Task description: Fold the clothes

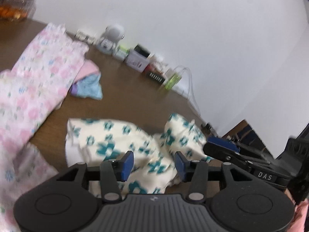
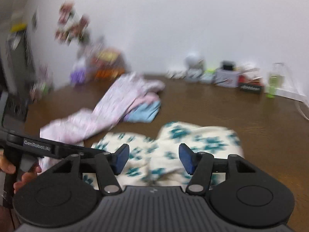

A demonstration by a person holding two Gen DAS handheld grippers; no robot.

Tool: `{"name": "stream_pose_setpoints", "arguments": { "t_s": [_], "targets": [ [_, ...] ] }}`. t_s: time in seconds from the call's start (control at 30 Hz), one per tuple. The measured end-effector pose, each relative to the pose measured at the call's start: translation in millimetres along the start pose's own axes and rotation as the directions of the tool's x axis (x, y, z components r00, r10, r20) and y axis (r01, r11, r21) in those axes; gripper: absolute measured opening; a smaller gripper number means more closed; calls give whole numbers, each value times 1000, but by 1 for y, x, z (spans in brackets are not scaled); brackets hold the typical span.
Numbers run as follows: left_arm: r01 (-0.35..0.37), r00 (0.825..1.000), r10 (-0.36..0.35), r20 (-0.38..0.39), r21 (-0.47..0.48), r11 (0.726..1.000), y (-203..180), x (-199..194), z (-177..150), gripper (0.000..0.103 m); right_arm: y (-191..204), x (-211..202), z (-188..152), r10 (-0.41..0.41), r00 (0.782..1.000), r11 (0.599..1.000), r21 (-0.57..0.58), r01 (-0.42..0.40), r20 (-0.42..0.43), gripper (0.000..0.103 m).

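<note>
A cream garment with teal flowers point(image 1: 115, 141) lies crumpled on the brown table point(image 1: 123, 89), right in front of both grippers. My left gripper point(image 1: 154, 165) hovers over its near part, blue pads apart, with cloth showing between and below them but not pinched. My right gripper point(image 2: 154, 158) is open too, over the same cream garment point(image 2: 193, 137), and its pads do not press on it. In the left wrist view the right gripper point(image 1: 218, 145) reaches in from the right, at the garment's edge. The left gripper's black arm point(image 2: 38, 147) and a hand point(image 2: 21, 176) show at the left of the right wrist view.
A pink floral garment point(image 1: 38, 73) sprawls at the left, lying over folded pink and blue clothes point(image 1: 88, 85). Small boxes, a white round device point(image 1: 112, 34) and a green bottle point(image 1: 171, 79) line the wall. Snack bags point(image 2: 108, 63) sit at the far left corner.
</note>
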State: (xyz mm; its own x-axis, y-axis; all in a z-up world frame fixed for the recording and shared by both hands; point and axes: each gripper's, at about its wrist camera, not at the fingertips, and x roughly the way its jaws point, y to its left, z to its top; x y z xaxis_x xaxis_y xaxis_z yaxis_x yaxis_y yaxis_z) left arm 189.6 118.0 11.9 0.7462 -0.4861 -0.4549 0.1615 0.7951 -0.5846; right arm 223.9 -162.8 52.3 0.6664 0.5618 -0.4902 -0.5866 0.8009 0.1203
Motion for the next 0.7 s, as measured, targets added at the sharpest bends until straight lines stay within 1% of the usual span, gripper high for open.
{"name": "stream_pose_setpoints", "arguments": {
  "t_s": [0.07, 0.13, 0.17, 0.23, 0.27, 0.3, 0.33, 0.4, 0.43, 0.53, 0.7],
  "targets": [
    [15, 1000, -16, 3, 25, 1000, -11, 9, 10, 44, -19, -11, -2, -60, 998, 998, 28, 60, 27, 58],
    [30, 1000, -30, -3, 80, 996, -30, 25, 19, 43, -37, -15, -3, -95, 995, 994, 59, 93, 29, 55],
    [38, 999, -37, -6, 109, 993, -39, 34, 24, 39, -43, -12, -4, -102, 994, 993, 61, 100, 27, 53],
    [44, 999, -40, -29, 152, 987, -56, 55, 28, 16, -45, -5, -7, -88, 996, 995, 41, 88, 6, 52],
    [46, 998, -40, -42, 172, 984, -64, 66, 30, 14, -45, -1, -9, -79, 997, 996, 29, 79, -6, 52],
    [33, 998, -24, -52, 195, 980, -71, 78, 30, 14, -42, 4, -11, -71, 997, 997, 8, 71, -19, 52],
    [6, 999, 6, -54, 216, 976, -74, 88, 29, 14, -37, 10, -14, -64, 997, 998, -19, 63, -34, 52],
    [-64, 996, 77, -47, 233, 970, -73, 104, 25, 13, -26, 18, -23, -75, 996, 994, -81, 70, -57, 53],
    [-83, 994, 97, -50, 230, 970, -69, 109, 23, 13, -20, 22, -28, -84, 994, 991, -112, 76, -68, 53],
    [-113, 989, 129, -67, 205, 972, -52, 118, 17, 11, -11, 28, -39, -77, 994, 989, -133, 66, -80, 53],
    [-128, 988, 139, -68, 151, 980, -32, 122, 10, 12, -15, 32, -42, -41, 995, 995, -99, 31, -95, 53]
  ]
}}
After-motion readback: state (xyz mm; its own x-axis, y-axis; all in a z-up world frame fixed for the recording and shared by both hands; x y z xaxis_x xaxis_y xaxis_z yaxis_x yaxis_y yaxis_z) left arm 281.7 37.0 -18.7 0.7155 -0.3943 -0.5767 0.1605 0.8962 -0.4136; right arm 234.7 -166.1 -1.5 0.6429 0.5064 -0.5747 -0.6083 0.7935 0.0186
